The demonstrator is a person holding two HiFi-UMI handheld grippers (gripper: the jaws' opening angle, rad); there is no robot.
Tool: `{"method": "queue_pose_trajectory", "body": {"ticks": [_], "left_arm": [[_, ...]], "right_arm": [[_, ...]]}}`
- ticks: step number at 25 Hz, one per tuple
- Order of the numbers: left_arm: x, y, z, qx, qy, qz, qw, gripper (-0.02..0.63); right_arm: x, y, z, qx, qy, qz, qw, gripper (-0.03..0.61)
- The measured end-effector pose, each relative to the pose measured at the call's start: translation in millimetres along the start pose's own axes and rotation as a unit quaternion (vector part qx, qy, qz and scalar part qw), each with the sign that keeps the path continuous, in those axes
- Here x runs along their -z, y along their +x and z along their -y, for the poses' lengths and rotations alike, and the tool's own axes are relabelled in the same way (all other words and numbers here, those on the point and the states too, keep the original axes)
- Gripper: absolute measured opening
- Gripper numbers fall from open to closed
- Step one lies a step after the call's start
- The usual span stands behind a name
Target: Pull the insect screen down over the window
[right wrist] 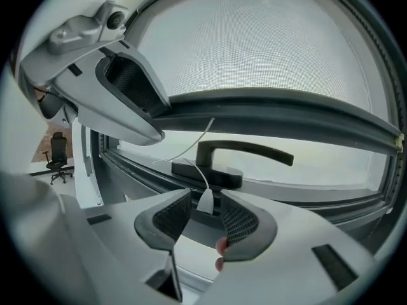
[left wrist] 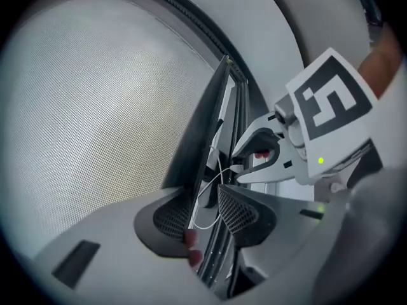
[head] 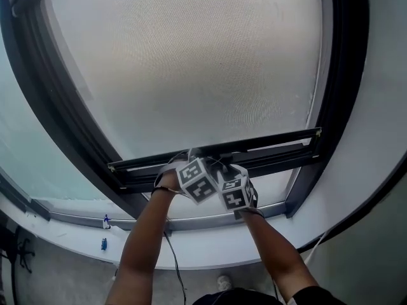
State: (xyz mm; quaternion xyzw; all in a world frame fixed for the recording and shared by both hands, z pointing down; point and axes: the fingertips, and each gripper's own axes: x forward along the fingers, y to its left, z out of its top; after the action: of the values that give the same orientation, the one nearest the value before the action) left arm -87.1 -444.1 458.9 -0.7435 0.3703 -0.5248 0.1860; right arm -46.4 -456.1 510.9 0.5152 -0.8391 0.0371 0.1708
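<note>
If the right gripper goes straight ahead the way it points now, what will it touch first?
Most likely the small white pull tab on its thin cord, which sits between the open jaws of the right gripper. Behind it stands the black lever window handle; how far behind is unclear.

Soft daylight pours through the pale insect screen, leaving the window frame at 3 o'clock dark. Both gripper views bulge, with black vignetting at the edges; the near fingers are blurred.
</note>
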Motion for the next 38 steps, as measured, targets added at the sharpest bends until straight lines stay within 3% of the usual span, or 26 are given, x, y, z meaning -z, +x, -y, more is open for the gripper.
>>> {"method": "queue_pose_trajectory", "body": {"ticks": [9,23,29,34,38], "left_arm": [[0.2,-0.2,0.0,0.002,0.003,0.003,1.0000,0.135],[1.2,-0.2,0.1,0.013,-0.002,0.003,0.9999,0.135],[0.5,-1.1,0.6,0.024,-0.013,0.011,0.9996,0.135],[0.7,-2.0,-1.0,0.029,-0.020,0.009,0.9993,0.135],[-0.4,-1.6,0.4,0.035,-0.027,0.015,0.9989,0.135]], "right_arm": [[2.1,4.7,-1.1,-0.005,0.034,0.001,0.999,0.080],[-8.5,-3.4,-0.1,-0.012,0.029,0.021,0.999,0.072],[-26.7,-29.2,-6.7,-0.014,-0.016,0.049,0.999,0.072],[-15.7,-47.6,-8.1,-0.011,-0.027,0.055,0.998,0.072],[-0.7,-67.5,-13.1,-0.015,-0.006,0.056,0.998,0.072]]}}
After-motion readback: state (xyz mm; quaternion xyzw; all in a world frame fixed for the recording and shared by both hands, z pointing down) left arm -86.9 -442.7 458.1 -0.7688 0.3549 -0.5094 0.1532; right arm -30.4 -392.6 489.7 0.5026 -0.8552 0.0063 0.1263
